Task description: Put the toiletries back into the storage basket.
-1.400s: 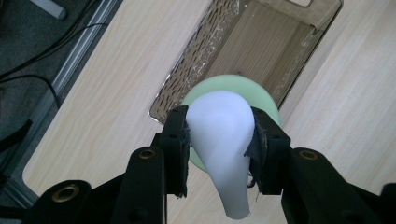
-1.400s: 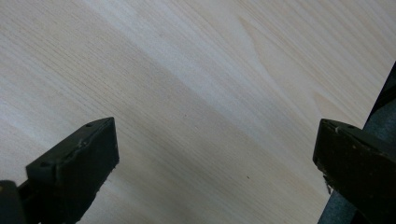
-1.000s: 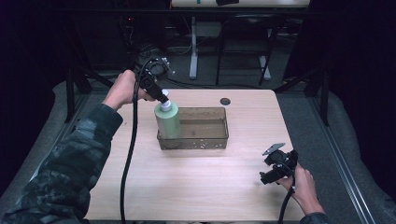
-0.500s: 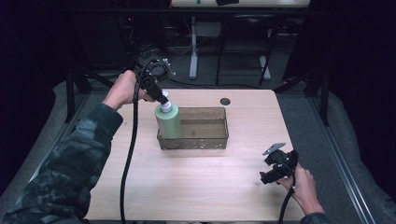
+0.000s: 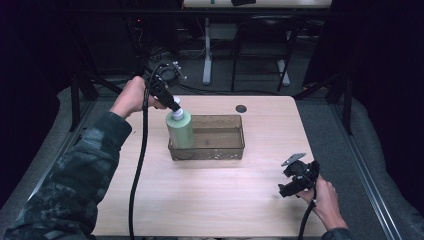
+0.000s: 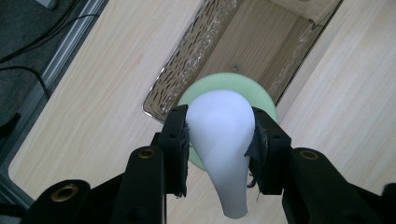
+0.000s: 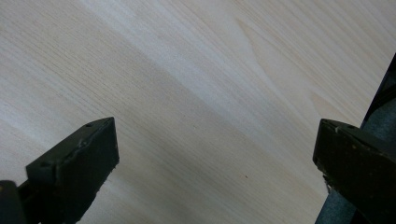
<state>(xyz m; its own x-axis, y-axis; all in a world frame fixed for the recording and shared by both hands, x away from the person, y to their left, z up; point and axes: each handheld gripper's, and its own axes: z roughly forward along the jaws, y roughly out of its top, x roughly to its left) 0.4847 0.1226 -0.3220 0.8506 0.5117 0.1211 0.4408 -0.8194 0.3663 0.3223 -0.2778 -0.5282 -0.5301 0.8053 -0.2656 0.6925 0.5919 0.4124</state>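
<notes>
A clear plastic bin (image 5: pixel 220 136) sits mid-counter (image 5: pixel 210 200), and a pale green bottle (image 5: pixel 180 131) stands upright in its left end. The left tool (image 5: pixel 176 107) clamps the bottle's white pump cap (image 6: pixel 223 140) between its pads (the cap hides most of the bottle in the left gripper view). The right tool (image 5: pixel 295 181) rests wide apart and empty near the counter's right edge.
</notes>
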